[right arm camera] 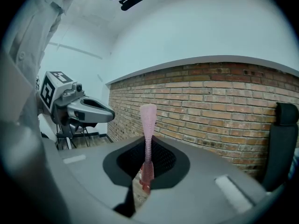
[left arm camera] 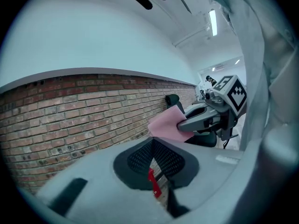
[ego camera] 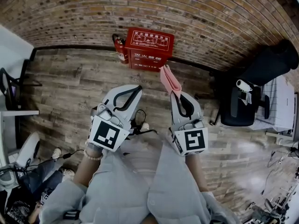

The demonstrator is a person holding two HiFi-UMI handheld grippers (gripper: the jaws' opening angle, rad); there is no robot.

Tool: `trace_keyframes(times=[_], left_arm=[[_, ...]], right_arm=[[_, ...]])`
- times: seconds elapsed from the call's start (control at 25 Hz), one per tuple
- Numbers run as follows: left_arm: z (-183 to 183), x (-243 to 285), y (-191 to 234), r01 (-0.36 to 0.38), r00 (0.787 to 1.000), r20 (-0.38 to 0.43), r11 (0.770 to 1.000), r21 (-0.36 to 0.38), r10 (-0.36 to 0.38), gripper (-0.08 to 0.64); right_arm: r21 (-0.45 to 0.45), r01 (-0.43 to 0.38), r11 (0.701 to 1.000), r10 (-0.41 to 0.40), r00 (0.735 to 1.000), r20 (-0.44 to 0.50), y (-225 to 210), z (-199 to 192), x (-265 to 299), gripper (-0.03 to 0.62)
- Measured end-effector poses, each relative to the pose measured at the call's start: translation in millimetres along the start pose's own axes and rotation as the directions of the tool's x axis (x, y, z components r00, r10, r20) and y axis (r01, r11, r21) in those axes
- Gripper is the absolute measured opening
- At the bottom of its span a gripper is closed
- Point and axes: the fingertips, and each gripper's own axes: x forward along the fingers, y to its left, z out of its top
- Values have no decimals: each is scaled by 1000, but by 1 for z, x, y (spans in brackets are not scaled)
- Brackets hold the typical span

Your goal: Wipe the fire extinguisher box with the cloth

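Note:
The red fire extinguisher box [ego camera: 148, 48] stands on the wooden floor against the brick wall, and a red extinguisher [ego camera: 120, 48] stands at its left side. My right gripper [ego camera: 174, 93] is shut on a pink cloth [ego camera: 169, 80], which sticks up toward the box from a short way in front of it. In the right gripper view the cloth [right arm camera: 148, 120] shows edge-on, pinched between the jaws. My left gripper [ego camera: 136, 89] is shut with nothing in it, level with the right one. The left gripper view shows a red sliver of the box [left arm camera: 152, 181] through the jaw slit.
A black office chair [ego camera: 243, 106] and a white cabinet [ego camera: 280, 101] stand at the right. A desk edge [ego camera: 14, 112] and another person's shoes [ego camera: 29, 152] with cables are at the left. The brick wall [ego camera: 196, 17] runs behind the box.

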Motion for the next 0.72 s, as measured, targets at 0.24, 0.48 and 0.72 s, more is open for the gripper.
trace_keyframes(times=[0.24, 0.48, 0.72], left_arm=[[4, -2, -18, -49, 999, -18, 999, 4, 49, -3], [0, -6, -37, -89, 995, -45, 996, -12, 89, -3], [-1, -2, -38, -100, 994, -49, 995, -16, 99, -3]], right_arm=[[4, -18, 1000, 18, 1000, 4, -14, -9, -17, 21], [-1, -43, 999, 43, 999, 1, -20, -21, -30, 20], [10, -36, 999, 36, 999, -4, -28, -27, -32, 21]])
